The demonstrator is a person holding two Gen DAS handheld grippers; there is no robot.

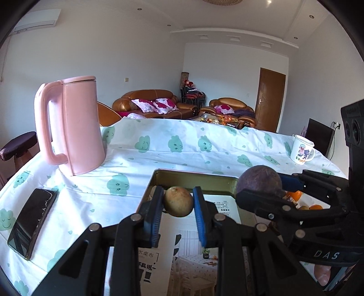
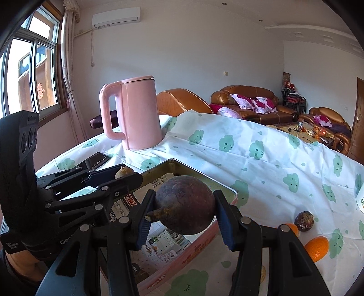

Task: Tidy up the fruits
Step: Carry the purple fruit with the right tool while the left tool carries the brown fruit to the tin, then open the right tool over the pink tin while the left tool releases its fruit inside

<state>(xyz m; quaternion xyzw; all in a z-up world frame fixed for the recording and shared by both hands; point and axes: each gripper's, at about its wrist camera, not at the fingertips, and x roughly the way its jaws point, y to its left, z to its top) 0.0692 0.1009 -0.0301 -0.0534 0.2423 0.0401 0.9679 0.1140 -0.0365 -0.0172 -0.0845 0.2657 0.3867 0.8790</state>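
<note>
Tablecloth (image 2: 261, 173), open beyond tin (image 2: 200, 246)

Home living room. Brown leather sofas (image 2: 248, 99) with floral cushions (image 2: 262, 104) at 1 o'clock, cluttered coffee table (image 2: 302, 132) beyond. Wall air conditioner (image 2: 116, 17) at 11, curtained window (image 2: 29, 68) at 9, wooden door (image 1: 269, 100). Counter under cloud-print cloth (image 2: 261, 159) carries pink kettle (image 2: 138, 111), mug (image 1: 302, 149), phone (image 1: 31, 222).
</note>
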